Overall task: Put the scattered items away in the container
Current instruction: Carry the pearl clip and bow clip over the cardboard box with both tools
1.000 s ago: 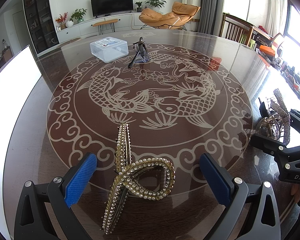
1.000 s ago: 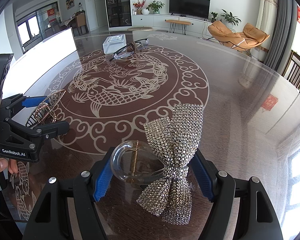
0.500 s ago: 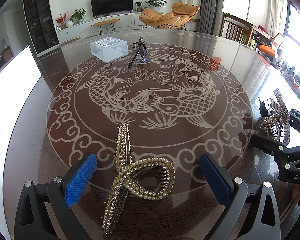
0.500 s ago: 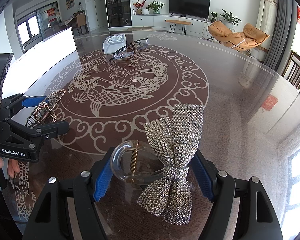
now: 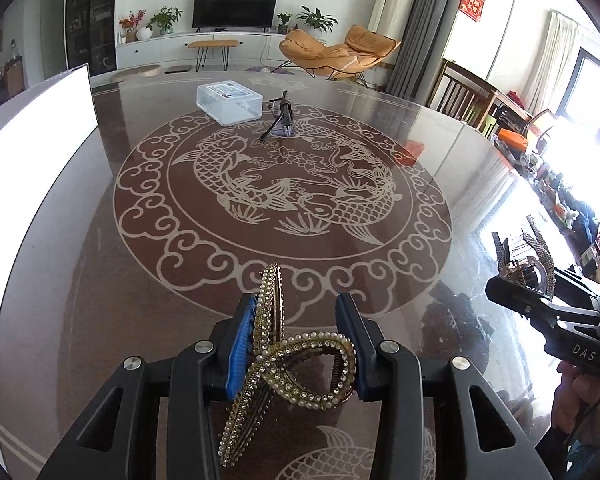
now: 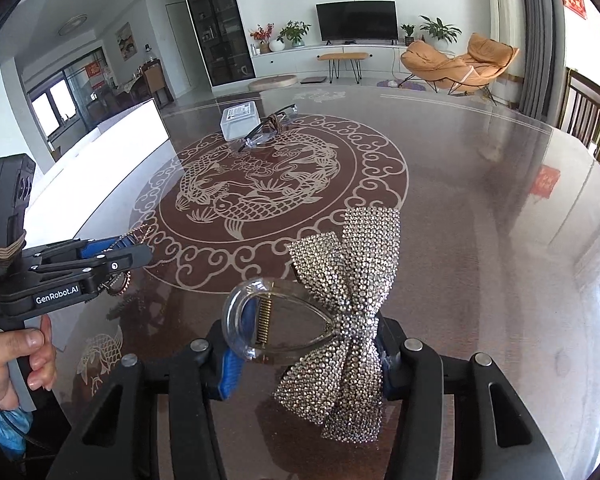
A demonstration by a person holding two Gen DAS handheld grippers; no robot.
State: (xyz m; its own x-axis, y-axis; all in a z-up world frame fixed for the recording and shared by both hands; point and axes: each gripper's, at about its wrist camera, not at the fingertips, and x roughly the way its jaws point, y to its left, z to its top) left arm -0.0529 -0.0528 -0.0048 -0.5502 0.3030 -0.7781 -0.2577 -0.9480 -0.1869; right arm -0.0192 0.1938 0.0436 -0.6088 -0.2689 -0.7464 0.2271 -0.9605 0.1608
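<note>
My left gripper is shut on a gold pearl-studded hair claw and holds it above the table. My right gripper is shut on a clear hair claw with a rhinestone bow, also raised. The clear lidded plastic container sits far across the table; it also shows in the right wrist view. A dark clip-like item lies beside the container. Each gripper shows at the edge of the other's view.
The round glass table has a brown fish-pattern centre. A white board stands along the table's left edge. Dining chairs stand at the far right rim.
Both grippers have closed on their hair claws and lifted them off the table; the view now sits higher and tilts toward the far side.
</note>
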